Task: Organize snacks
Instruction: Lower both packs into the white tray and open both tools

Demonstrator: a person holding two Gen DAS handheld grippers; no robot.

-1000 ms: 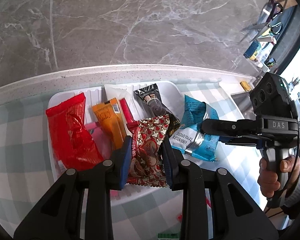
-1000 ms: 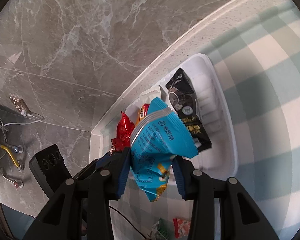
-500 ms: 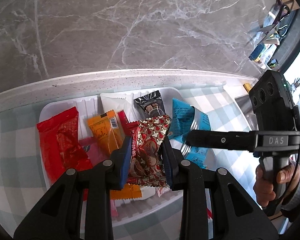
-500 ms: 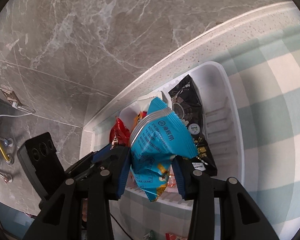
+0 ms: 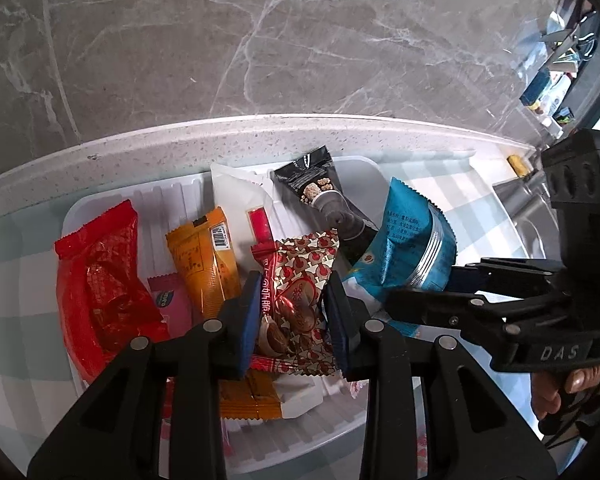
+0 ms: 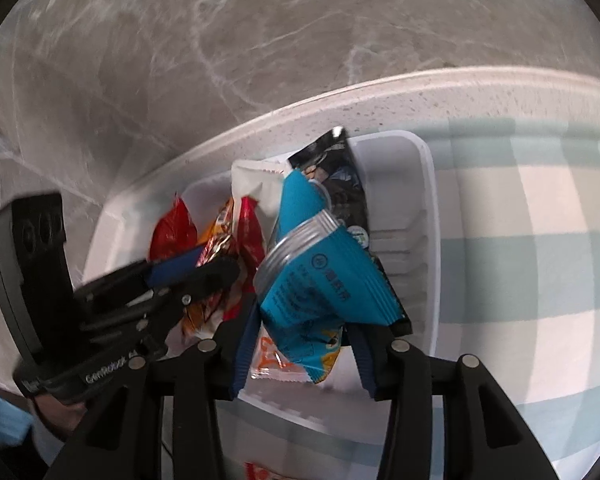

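The white tray (image 5: pixel 364 168) sat on the checked cloth (image 6: pixel 540 240), against the stone ledge. Over its middle the left gripper (image 5: pixel 292 312) clamped a red-and-white heart-printed packet (image 5: pixel 300 280), though its jaws had just eased slightly wider. Toward the tray's right end the right gripper (image 6: pixel 300 344) had a blue packet (image 6: pixel 320 280) between its blue pads; those jaws had just been opening, and whether they pressed it I could not tell. In the tray lay a red packet (image 5: pixel 100 280), an orange packet (image 5: pixel 204 256) and a black packet (image 5: pixel 320 196).
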